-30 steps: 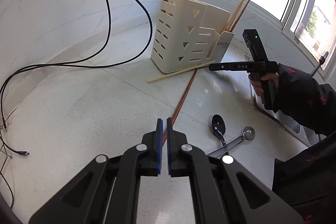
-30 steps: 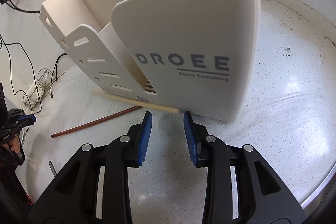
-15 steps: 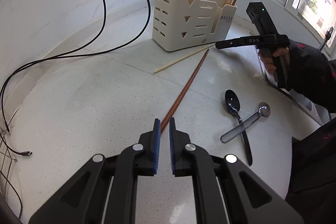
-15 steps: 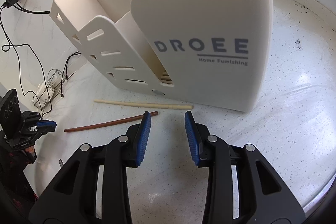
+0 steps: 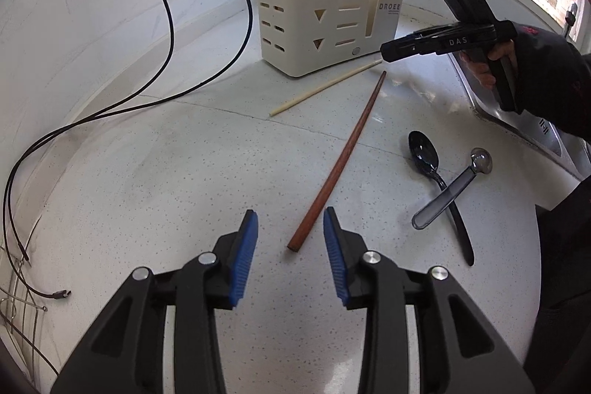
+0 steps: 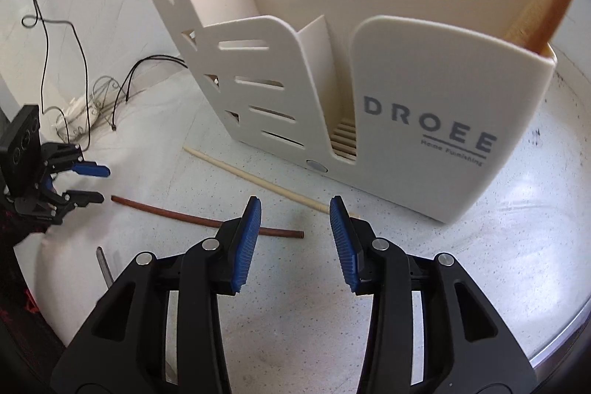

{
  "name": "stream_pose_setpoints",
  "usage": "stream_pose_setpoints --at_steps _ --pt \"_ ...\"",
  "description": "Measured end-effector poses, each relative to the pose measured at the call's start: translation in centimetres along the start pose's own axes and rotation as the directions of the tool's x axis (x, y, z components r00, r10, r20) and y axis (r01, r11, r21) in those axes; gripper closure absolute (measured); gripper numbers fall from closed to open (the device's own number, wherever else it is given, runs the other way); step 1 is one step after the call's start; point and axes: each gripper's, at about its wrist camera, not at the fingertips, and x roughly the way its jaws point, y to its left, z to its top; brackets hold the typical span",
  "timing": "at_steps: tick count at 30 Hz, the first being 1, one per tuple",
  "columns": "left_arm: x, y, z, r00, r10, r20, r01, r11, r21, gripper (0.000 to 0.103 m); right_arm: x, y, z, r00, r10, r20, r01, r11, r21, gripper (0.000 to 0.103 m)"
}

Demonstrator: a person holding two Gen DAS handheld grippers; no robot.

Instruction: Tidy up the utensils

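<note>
A cream utensil holder (image 5: 317,10) (image 6: 388,91) stands on the white counter with chopsticks in its compartments. A brown chopstick (image 5: 340,161) (image 6: 207,220) and a pale chopstick (image 5: 325,87) (image 6: 266,185) lie loose in front of it. A black spoon (image 5: 436,180) and a grey spoon (image 5: 454,187) lie crossed to the right. My left gripper (image 5: 290,228) hovers over the brown chopstick's near end, its jaws opening, nothing pressed between the pads. My right gripper (image 6: 295,213) is above the pale chopstick's tip beside the holder, jaws opening and empty.
Black cables (image 5: 166,36) trail across the counter's left side. A steel sink edge (image 5: 517,120) runs along the right. A person's dark sleeve (image 5: 550,76) holds the other gripper near the holder. Windows line the back.
My left gripper's jaws have parted from nearly shut and sunk toward the brown chopstick's end. My right gripper rolled and drew back from the holder, its jaws a little wider.
</note>
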Motion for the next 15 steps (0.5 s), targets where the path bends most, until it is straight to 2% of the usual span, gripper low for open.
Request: stream_pose_setpoints --at_steps 5,9,15 --pt "0.7 0.0 -0.1 1.0 -0.025 -0.017 0.026 0.998 0.051 0.067 1.2 0.9 0.1 0.997 -0.054 -0.048 0.048 0.992 -0.112 0.065" --pt "1.1 0.0 -0.4 0.999 -0.045 -0.026 0.047 0.996 0.075 0.067 1.4 0.3 0.0 0.998 -0.061 -0.034 0.057 0.993 -0.107 0.065" --pt "1.8 -0.1 -0.9 0.997 -0.067 -0.038 0.071 0.993 0.098 0.068 2.0 -0.4 0.3 0.996 -0.074 -0.058 0.067 0.99 -0.125 0.065"
